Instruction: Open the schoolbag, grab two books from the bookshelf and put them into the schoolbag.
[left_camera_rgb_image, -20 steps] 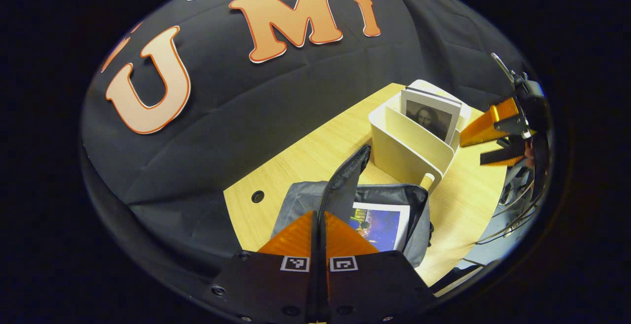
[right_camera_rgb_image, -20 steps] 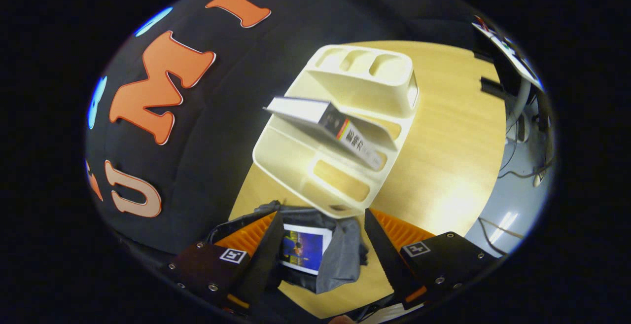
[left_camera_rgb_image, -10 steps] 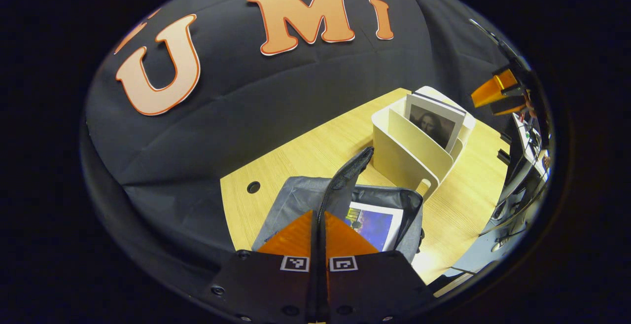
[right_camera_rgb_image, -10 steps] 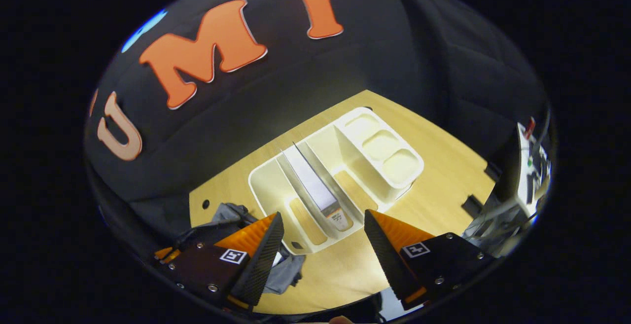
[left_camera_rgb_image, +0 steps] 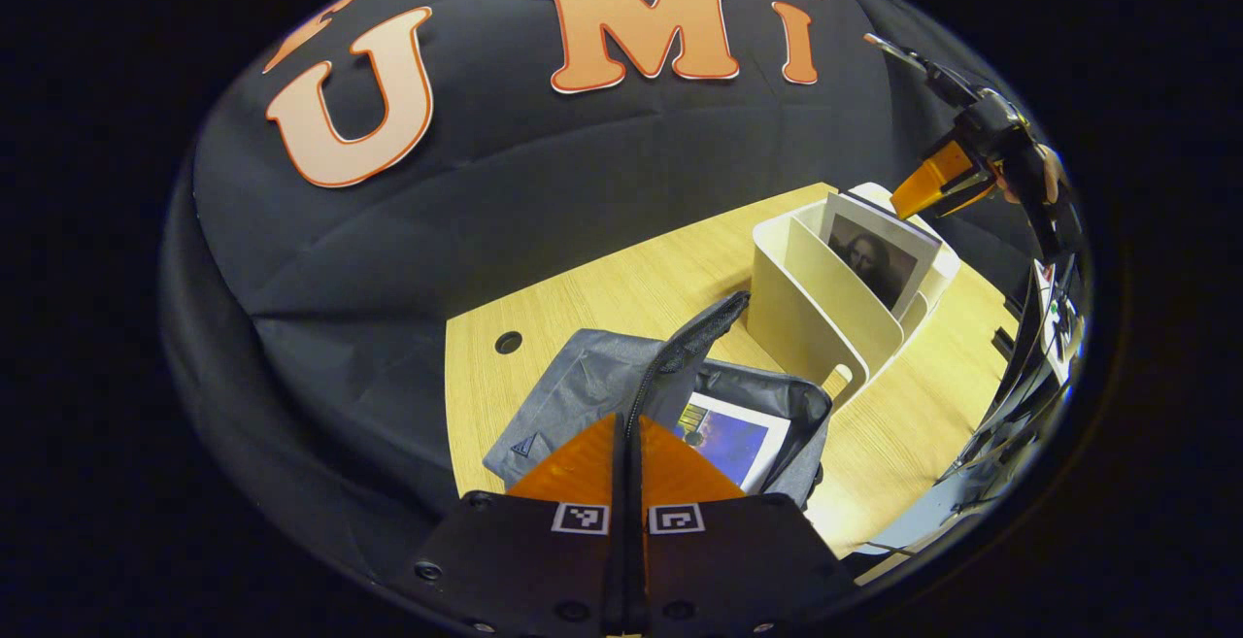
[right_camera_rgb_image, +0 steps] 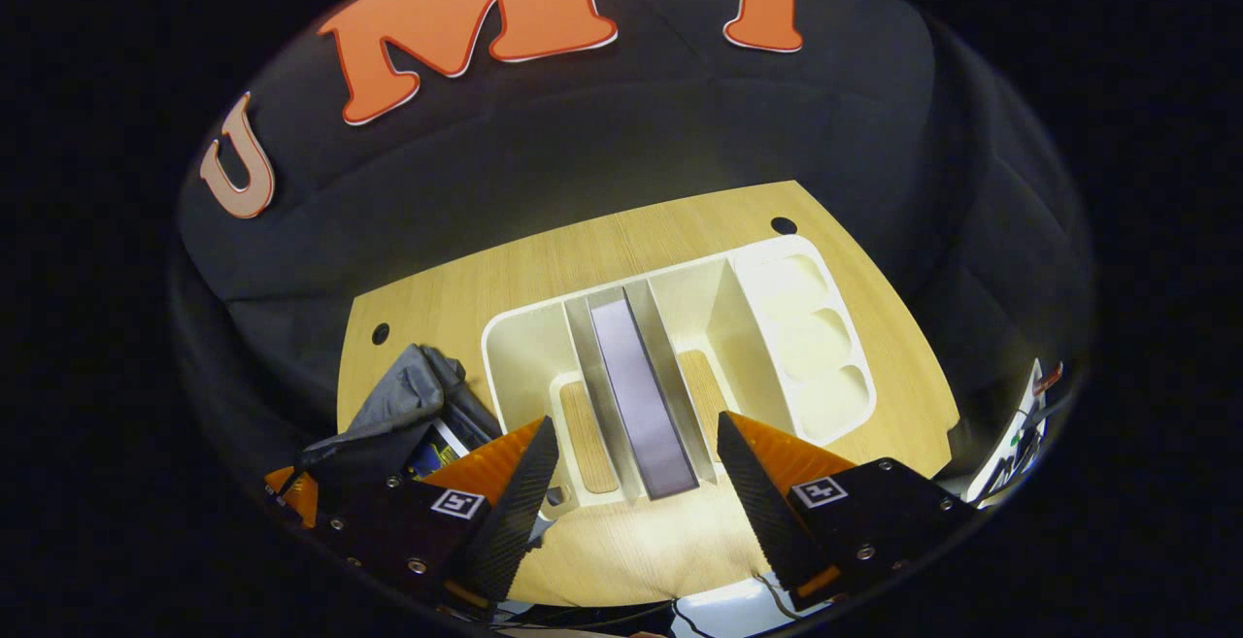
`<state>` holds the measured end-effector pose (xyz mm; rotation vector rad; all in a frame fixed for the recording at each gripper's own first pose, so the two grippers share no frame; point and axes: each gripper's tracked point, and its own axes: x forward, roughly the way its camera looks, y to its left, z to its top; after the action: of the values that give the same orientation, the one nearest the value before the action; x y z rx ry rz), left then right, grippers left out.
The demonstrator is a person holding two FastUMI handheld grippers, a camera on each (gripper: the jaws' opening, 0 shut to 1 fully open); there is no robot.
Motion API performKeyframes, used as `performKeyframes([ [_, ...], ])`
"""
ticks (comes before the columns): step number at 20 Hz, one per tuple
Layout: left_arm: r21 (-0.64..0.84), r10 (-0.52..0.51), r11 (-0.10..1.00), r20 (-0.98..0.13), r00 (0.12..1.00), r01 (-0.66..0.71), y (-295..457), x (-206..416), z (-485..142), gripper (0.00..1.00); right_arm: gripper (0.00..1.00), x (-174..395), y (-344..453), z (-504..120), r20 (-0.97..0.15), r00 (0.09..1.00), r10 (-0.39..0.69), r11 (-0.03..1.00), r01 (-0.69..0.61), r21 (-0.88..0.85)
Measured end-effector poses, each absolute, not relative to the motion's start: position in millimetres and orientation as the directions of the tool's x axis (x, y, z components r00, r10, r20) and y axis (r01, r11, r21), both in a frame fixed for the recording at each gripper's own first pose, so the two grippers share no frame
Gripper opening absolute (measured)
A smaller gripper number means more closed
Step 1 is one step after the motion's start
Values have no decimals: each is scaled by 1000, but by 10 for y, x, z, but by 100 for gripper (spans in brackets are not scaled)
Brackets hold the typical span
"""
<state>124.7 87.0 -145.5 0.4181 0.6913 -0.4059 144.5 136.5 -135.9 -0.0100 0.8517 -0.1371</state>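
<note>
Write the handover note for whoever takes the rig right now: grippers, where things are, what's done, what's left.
Left gripper: shut on the schoolbag's black strap, holding the grey schoolbag open on the wooden table.
Right gripper: open, empty, poised above the white bookshelf, fingers either side of the book standing in its slot; not touching it as far as can be seen.
Done: bag open, one book with a blue cover already inside.
Left: lower the right gripper, close on the standing book, lift it out and place it in the bag.
</note>
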Motion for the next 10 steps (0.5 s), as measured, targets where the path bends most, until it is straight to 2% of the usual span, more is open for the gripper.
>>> performKeyframes([
  [7, 252, -163, 858, -693, 702, 448, 807, 1216, -1505, 1, 98, 1774, 1385, -1606, -795, 602, -74, 997, 55, -52],
  [10, 257, -142, 865, -699, 701, 431, 791, 1236, -1516, 1, 88, 1906, 1306, -1727, -808, 581, -93, 996, 60, -72],
])
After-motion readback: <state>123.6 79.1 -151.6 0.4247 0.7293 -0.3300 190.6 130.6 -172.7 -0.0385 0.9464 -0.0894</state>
